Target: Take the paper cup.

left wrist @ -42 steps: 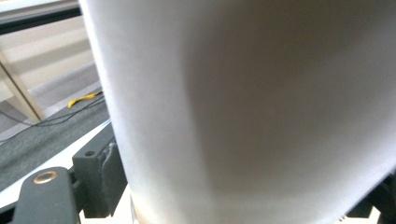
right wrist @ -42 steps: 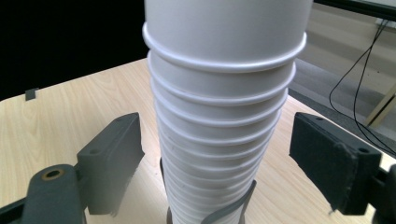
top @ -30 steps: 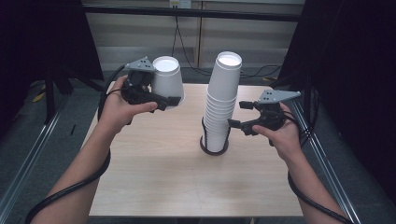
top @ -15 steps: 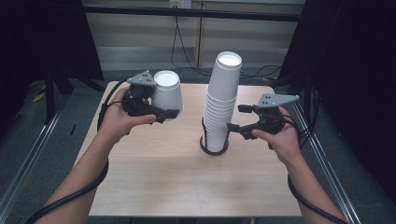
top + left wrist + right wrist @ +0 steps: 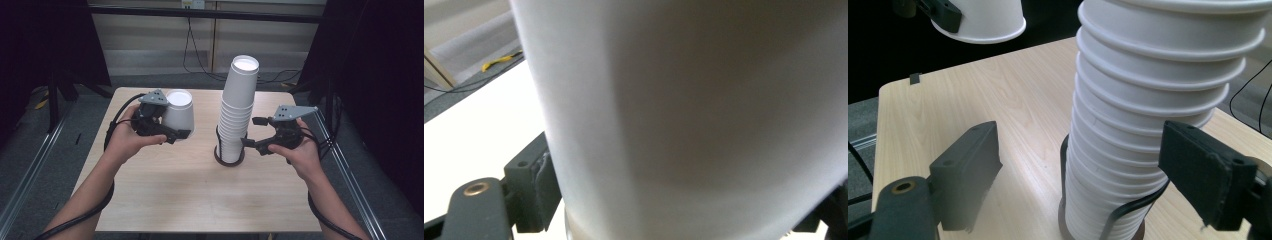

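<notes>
Left gripper [image 5: 176, 134] clamps an upturned cup [image 5: 179, 116] at nine o'clock of the stack [image 5: 236, 117]; right gripper [image 5: 254, 132] gapes beside it and could topple it.

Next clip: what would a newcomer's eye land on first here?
The tall stack of white paper cups, upside down in a dark wire holder right of the table's middle. Next, the single white cup, also upside down, gripped by the left gripper above the table's left side. The right gripper waits open beside the stack's lower part.

Matt white paper cup [image 5: 179, 114], stacked paper cups [image 5: 237, 115]; pale smooth wood-grain table [image 5: 190, 195]; matt black jaws
</notes>
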{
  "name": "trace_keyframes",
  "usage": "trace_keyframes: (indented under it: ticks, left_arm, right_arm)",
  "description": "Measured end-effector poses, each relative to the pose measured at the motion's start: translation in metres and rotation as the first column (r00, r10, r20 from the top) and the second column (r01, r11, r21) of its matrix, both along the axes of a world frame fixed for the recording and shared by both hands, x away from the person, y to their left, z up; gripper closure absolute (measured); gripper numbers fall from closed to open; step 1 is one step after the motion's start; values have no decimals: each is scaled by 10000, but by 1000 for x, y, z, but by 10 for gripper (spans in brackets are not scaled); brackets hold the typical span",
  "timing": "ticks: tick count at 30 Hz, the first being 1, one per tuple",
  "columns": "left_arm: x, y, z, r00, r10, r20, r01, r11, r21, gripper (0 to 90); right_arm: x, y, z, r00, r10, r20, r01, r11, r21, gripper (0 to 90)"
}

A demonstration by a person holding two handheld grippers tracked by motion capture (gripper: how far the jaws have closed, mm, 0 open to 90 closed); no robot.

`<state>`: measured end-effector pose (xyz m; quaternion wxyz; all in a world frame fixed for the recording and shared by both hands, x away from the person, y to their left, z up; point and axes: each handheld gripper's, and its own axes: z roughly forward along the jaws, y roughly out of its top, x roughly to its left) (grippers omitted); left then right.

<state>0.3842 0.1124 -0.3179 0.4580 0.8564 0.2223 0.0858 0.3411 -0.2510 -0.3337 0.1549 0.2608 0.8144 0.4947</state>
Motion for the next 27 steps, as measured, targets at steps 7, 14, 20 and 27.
trace_keyframes:
  ticks: [7,14,20,27]
  left_arm:
    - [-4,-4,-11,9996,-186,-216,190,9997,164,164]
    - [-8,-10,-22,9986,-468,-246,479,9976,500,164]
    - [-12,-14,-29,9972,-703,-251,721,9942,798,164]
    - [-17,-20,-40,9955,-932,-196,948,9892,1119,163]
  right_arm:
    - [-4,3,-2,9997,229,-54,-230,9996,-135,164]
    - [-8,5,-5,9987,497,-139,-502,9979,-397,164]
    - [-12,9,-10,9965,804,-232,-816,9951,-565,168]
    - [-12,13,-16,9931,1081,-448,-1115,9903,-824,162]
